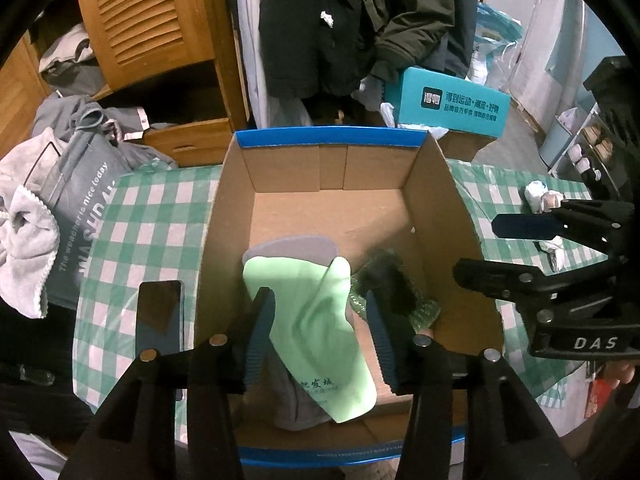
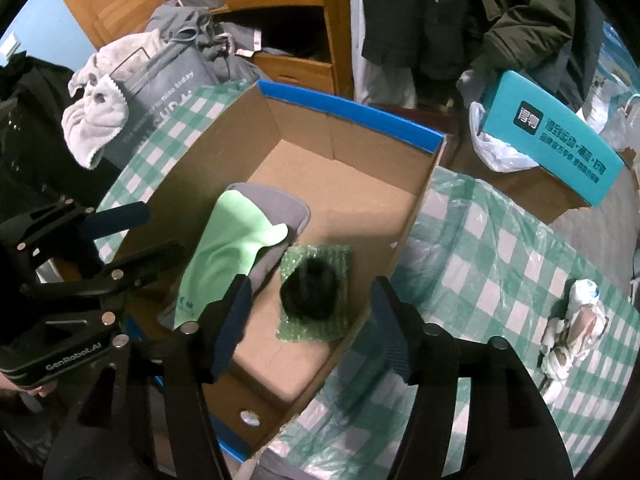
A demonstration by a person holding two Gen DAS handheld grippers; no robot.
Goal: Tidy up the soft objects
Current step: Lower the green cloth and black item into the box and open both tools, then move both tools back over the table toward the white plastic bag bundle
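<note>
Left tongs (image 1: 320, 320) hang apart over the green cloth (image 1: 316, 320) lying in the cardboard box (image 1: 228, 208), gripping nothing. Right tongs (image 2: 308, 320) gape empty above the dark bundle (image 2: 308, 292) on bubble wrap beside it. A careless dip could drag either back out.

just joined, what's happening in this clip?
A person with a handheld claw in each hand is packing soft items into a cardboard box on a green checked tablecloth. The left claw stands open over a green cloth lying on a grey one. The right claw is open above a dark fuzzy item on green bubble wrap. Both bundles rest on the box floor, released. A crumpled bundle waits on the table.
</note>
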